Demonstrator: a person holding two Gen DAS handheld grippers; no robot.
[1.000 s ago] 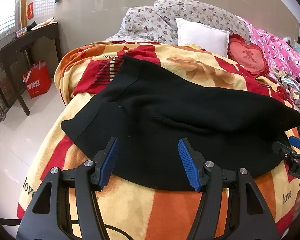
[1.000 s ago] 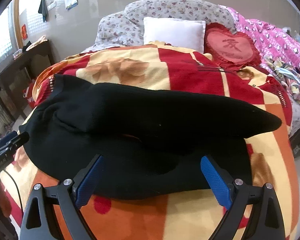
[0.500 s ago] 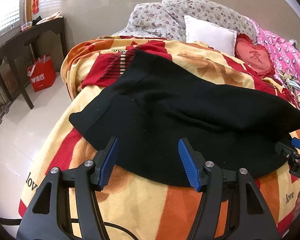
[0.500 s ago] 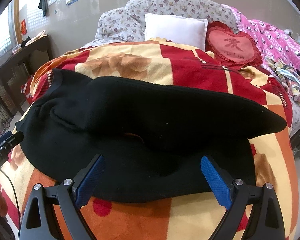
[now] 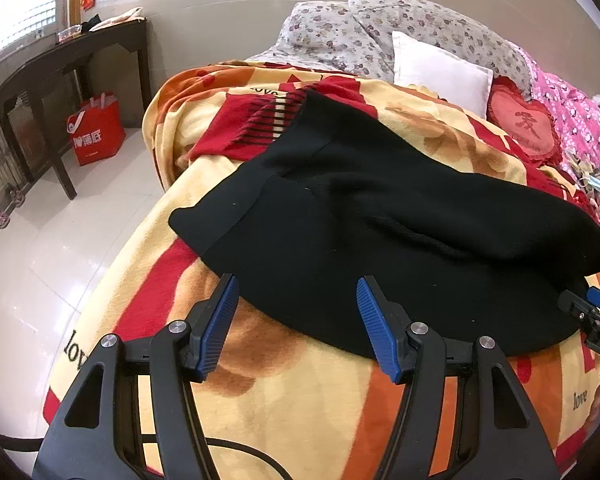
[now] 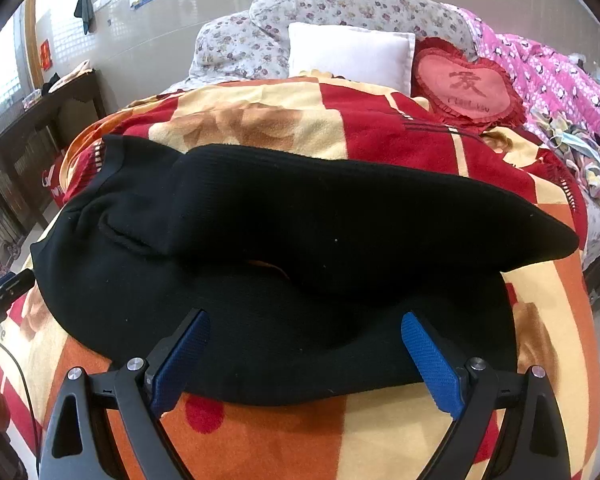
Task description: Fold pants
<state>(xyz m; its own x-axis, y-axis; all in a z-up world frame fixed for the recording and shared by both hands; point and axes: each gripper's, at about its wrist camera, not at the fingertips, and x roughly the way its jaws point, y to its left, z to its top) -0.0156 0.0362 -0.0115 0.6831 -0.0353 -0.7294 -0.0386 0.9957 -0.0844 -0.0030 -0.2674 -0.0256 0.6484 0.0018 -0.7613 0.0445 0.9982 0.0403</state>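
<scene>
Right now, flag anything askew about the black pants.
The black knit pants lie unevenly: the upper leg slants across the lower layer, leaving a gap showing the orange blanket.

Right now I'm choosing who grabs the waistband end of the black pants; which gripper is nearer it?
Left gripper, hovering open near the waistband; right gripper is toward the leg end.

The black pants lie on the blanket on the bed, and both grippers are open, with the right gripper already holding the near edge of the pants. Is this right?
Not quite. The black pants do lie on the blanket, and both grippers are open, but the right gripper holds nothing: in the right wrist view its jaws stand wide apart above the pants' near edge. The left gripper is also empty.
</scene>
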